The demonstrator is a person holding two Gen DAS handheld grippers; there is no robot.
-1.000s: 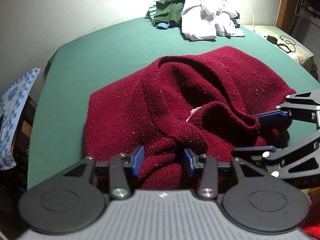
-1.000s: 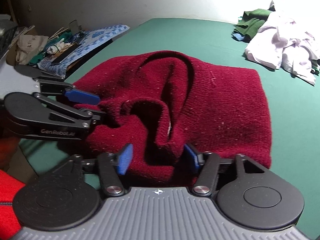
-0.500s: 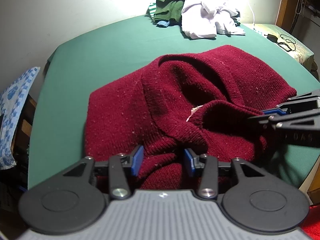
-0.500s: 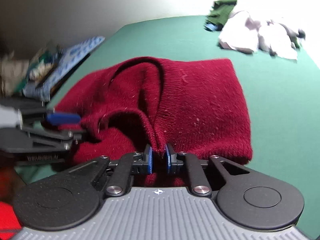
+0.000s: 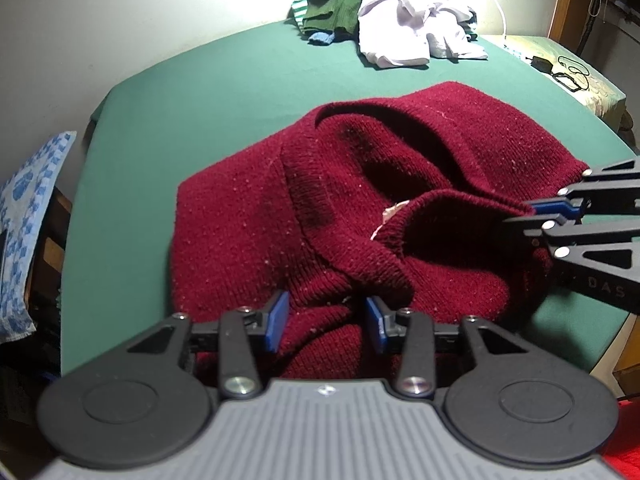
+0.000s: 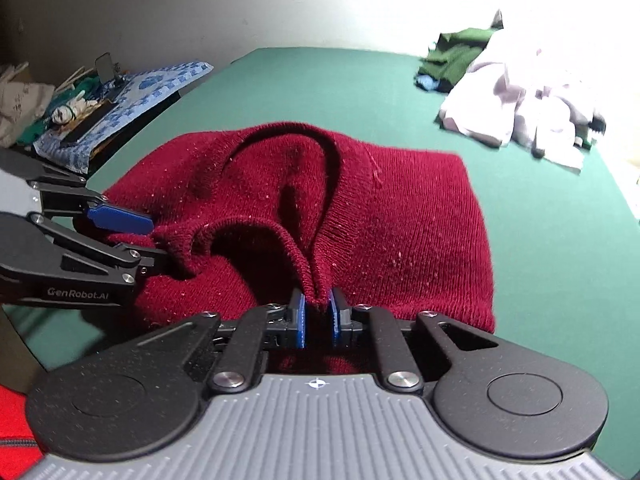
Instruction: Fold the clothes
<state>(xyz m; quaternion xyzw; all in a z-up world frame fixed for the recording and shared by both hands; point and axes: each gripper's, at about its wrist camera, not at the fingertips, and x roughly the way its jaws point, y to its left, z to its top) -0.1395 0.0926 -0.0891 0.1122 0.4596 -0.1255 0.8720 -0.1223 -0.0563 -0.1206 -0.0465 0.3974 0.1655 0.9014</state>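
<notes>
While the dark red knitted sweater (image 5: 360, 208) lies bunched in a loose heap on the green surface (image 5: 208, 92), both tongs work at its near edge. In the right wrist view, the right tongs (image 6: 318, 316) are pressed together on a raised fold of the sweater's ribbed edge (image 6: 308, 276), the blue pads (image 6: 299, 320) squeezing the knit between them. From the left wrist view the same tongs (image 5: 548, 216) come in from the right side, pinching the ribbed hem where it stretches toward them.

The left tongs (image 5: 326, 322) stand spread, with a lump of the sweater sitting between the two blue pads (image 5: 276, 320); the fabric fills the gap, but the fingers are not clamped on it. Seen from the right wrist view, the left tongs (image 6: 148, 236) reach in from the left with their tips at the rolled hem, one blue pad above the knit and the black finger below it.

A small pale label (image 5: 390, 216) shows inside the sweater's opening. At the far side of the surface lies a pile of white clothes (image 5: 412, 28) beside green garments (image 5: 336, 4). To the left, off the surface, hangs a blue and white patterned cloth (image 5: 28, 232), and clutter sits on it in the right wrist view.
</notes>
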